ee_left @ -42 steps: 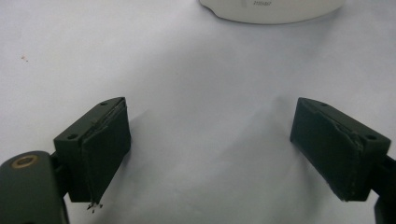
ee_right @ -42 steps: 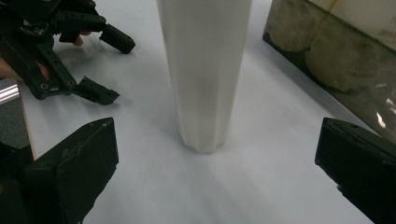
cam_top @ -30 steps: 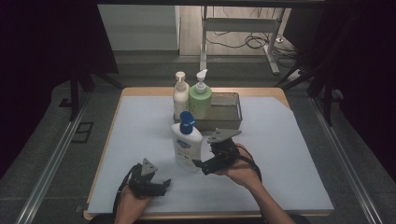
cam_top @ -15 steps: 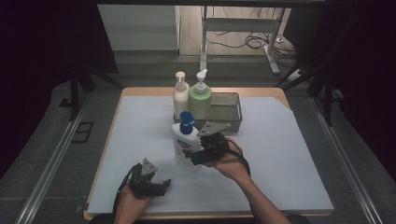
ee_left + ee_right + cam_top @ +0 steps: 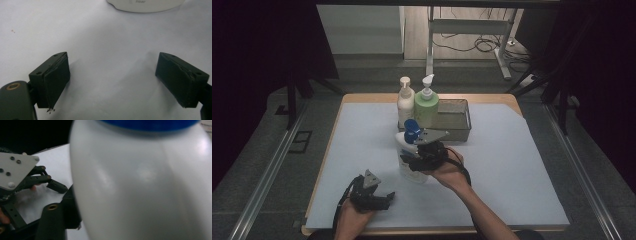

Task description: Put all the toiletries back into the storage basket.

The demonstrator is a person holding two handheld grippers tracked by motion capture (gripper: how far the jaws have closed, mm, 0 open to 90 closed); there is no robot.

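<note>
A white bottle with a blue cap stands mid-table on the pale sheet. My right gripper reaches it from the right, and its jaws have just been closing with the bottle's body between them. In the right gripper view the bottle looms close and the left jaw lies against its side; the other jaw is hidden. My left gripper rests open near the front edge, left of the bottle. Its jaws stand wide over bare sheet, with the bottle's base ahead.
A white pump bottle and a green pump bottle stand at the back beside a grey mesh tray. The pale sheet covers the wooden table. Dark floor and rails surround it.
My right gripper has moved left to the white bottle and its jaws have come in around the bottle's body. The left gripper has stayed where it was.
</note>
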